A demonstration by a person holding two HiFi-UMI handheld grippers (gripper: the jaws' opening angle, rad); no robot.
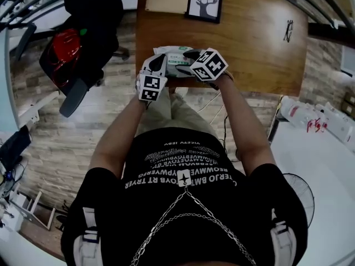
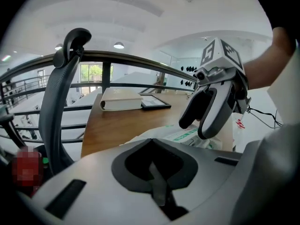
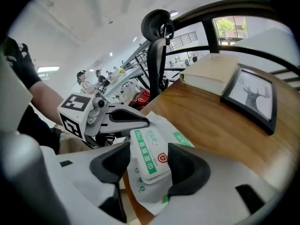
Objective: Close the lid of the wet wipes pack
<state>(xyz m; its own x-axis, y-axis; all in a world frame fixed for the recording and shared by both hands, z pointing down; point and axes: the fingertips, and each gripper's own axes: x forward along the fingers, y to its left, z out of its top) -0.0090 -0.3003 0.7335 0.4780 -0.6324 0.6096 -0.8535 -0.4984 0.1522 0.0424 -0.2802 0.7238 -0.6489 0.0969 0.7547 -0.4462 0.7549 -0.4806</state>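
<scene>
Two tongs meet over the wet wipes pack, which lies at the near edge of the wooden bench, one end seeming to jut past it. The right tongs stand wide apart, straddling the pack's white lid without clamping it. The left tongs are closed, with nothing seen between them, and lie flat against the pack at the lid's far end. The lid looks down or nearly so; whether it has latched cannot be told.

To finish well, I would keep the left tongs steadying the pack so it does not slide off the edge. The right ones should then press straight down on the lid's free edge, not squeeze its sides, until it seats all round. Pushing at a slant could tip the overhanging end.

On the bench's far part lie a framed deer picture and a pale closed book. A dark office chair stands just beside the bench on plank flooring, in a bright open room with curved railings.
</scene>
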